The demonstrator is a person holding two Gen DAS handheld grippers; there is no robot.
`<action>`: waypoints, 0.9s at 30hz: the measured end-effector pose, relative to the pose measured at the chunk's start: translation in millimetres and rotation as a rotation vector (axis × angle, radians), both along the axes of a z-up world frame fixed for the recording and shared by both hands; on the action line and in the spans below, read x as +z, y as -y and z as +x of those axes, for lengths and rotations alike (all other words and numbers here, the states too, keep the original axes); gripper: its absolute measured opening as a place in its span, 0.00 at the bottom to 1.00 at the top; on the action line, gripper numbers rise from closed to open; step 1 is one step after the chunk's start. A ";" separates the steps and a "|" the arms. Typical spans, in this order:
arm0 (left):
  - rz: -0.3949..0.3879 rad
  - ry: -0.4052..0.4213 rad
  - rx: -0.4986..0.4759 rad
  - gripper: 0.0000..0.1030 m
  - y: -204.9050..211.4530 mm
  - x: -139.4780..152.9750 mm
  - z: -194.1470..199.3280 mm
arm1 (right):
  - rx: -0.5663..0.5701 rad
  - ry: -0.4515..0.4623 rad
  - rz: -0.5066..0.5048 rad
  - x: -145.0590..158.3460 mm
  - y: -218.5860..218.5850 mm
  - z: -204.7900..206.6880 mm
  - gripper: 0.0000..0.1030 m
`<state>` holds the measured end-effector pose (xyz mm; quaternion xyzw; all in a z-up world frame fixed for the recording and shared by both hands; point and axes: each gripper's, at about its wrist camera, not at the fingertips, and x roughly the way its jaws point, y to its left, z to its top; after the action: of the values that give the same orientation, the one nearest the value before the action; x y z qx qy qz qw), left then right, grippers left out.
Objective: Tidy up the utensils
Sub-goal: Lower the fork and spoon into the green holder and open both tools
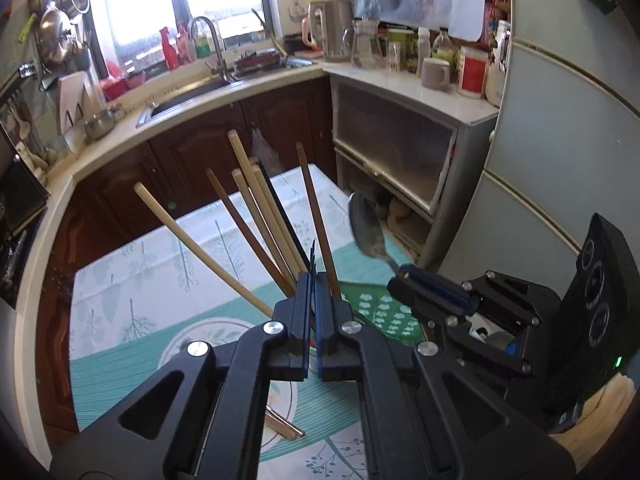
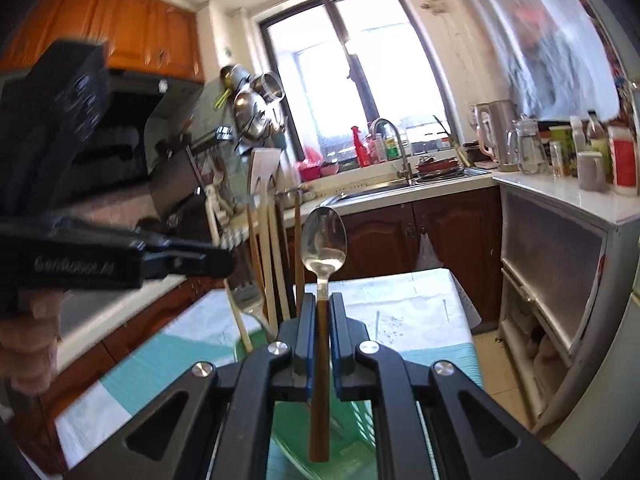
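Spoon (image 2: pixel 323 248) upright, pinched by wooden handle in right gripper (image 2: pixel 320 312), chopsticks (image 1: pixel 256 216) fanned loose from clamped-shut left gripper (image 1: pixel 312 288) above table (image 1: pixel 120 280); risk: splayed sticks snagging spoon, slipping out.

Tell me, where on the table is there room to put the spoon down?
The far end of the tablecloth, toward the brown cupboards, looks bare. Near the left gripper it is crowded: a plate and the green basket sit there. The right gripper holds the spoon; the left holds chopsticks.
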<state>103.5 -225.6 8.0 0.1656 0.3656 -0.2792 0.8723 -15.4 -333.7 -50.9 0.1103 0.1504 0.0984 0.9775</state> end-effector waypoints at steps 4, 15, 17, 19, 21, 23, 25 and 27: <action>0.012 -0.052 -0.010 0.00 1.3 -19.7 3.1 | 0.027 -0.050 -0.130 -15.7 -18.0 -7.0 0.07; -0.006 -0.095 -0.019 0.01 -18.1 -37.3 -15.2 | -0.010 -0.201 -0.118 -26.5 -19.9 -11.1 0.08; -0.019 -0.110 -0.013 0.01 -23.0 -37.1 -16.8 | -0.013 -0.215 -0.095 -26.3 -18.2 -11.5 0.08; -0.029 -0.121 -0.012 0.01 -27.2 -35.5 -18.5 | -0.017 -0.198 -0.091 -22.8 -18.6 -15.9 0.08; -0.033 -0.122 -0.013 0.01 -30.2 -33.5 -21.3 | -0.012 -0.190 -0.084 -19.2 -20.2 -19.3 0.08; -0.036 -0.119 -0.010 0.01 -33.4 -31.1 -25.3 | -0.016 -0.185 -0.087 -15.8 -24.3 -23.0 0.08; -0.043 -0.129 -0.008 0.01 -37.9 -29.2 -28.9 | -0.003 -0.190 -0.094 -12.9 -31.2 -27.2 0.08; -0.054 -0.145 0.002 0.01 -46.6 -30.2 -32.4 | 0.012 -0.194 -0.103 -11.7 -38.5 -31.0 0.08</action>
<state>71.1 -178.9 -22.2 0.1211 0.4205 -0.2993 0.8479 -46.4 -295.3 -62.6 0.0679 0.2500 0.0850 0.9621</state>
